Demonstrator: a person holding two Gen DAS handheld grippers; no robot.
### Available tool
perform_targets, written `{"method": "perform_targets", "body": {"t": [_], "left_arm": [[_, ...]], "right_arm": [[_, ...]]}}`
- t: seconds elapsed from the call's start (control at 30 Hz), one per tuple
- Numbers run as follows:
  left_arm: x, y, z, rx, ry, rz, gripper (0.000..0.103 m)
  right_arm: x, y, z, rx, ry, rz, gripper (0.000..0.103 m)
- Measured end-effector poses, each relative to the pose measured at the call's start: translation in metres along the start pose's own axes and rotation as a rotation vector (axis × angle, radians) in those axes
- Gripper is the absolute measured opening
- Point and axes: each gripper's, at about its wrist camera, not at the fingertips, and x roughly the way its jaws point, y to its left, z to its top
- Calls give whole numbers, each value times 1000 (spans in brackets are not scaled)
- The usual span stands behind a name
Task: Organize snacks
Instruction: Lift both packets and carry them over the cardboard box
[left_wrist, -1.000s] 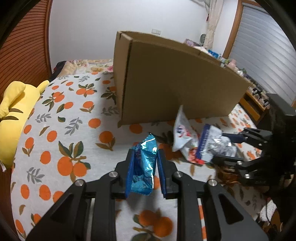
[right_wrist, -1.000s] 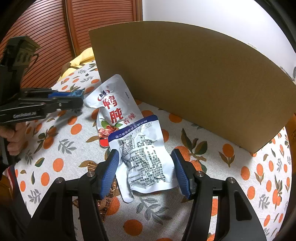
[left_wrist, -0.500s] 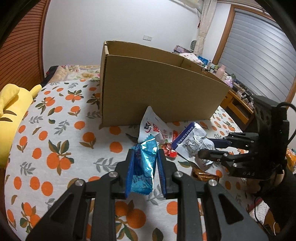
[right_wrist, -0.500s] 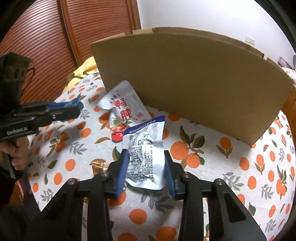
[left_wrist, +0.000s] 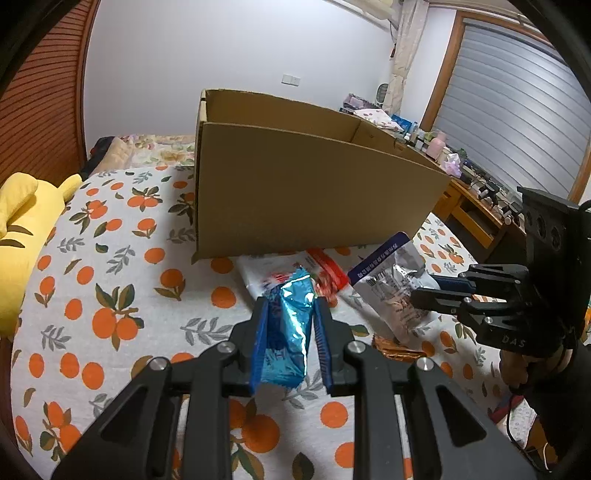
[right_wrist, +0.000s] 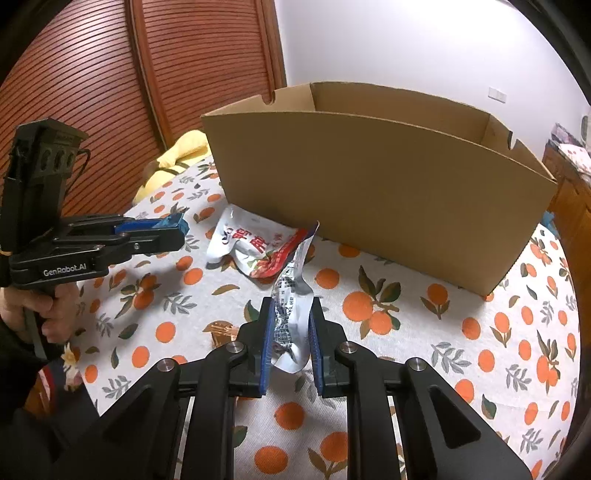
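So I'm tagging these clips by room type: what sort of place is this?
Most likely a bedroom in a home. The cardboard box sits on what looks like a bed with an orange-print sheet, a yellow plush pillow lies at its edge, and a cluttered wooden desk stands by a shuttered window.

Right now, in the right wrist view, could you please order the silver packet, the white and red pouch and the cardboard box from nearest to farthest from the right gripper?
1. Silver packet: clamped between the right gripper fingers.
2. White and red pouch: on the cloth just beyond, slightly left.
3. Cardboard box: standing behind the pouch, farthest.
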Motion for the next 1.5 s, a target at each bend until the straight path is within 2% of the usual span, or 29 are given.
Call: {"method": "perform_targets", "body": {"t": [0.4,0.97,1.3,1.5], "left_arm": [[-11,-19,19,41,-37,-18,21],[-22,-52,87,155,-113,-6,22],[-8,-50,119,145,-110,-2,22],[1,-48,133,153,-107,29,22]], "right_arm": [[-26,-3,5,-7,-60,-25,15],[-72,-14,43,-20,-186,-76,15],[-83,-23,70,-5,-243,-108,15],[-85,-28,84,0,-267,-119,15]]}}
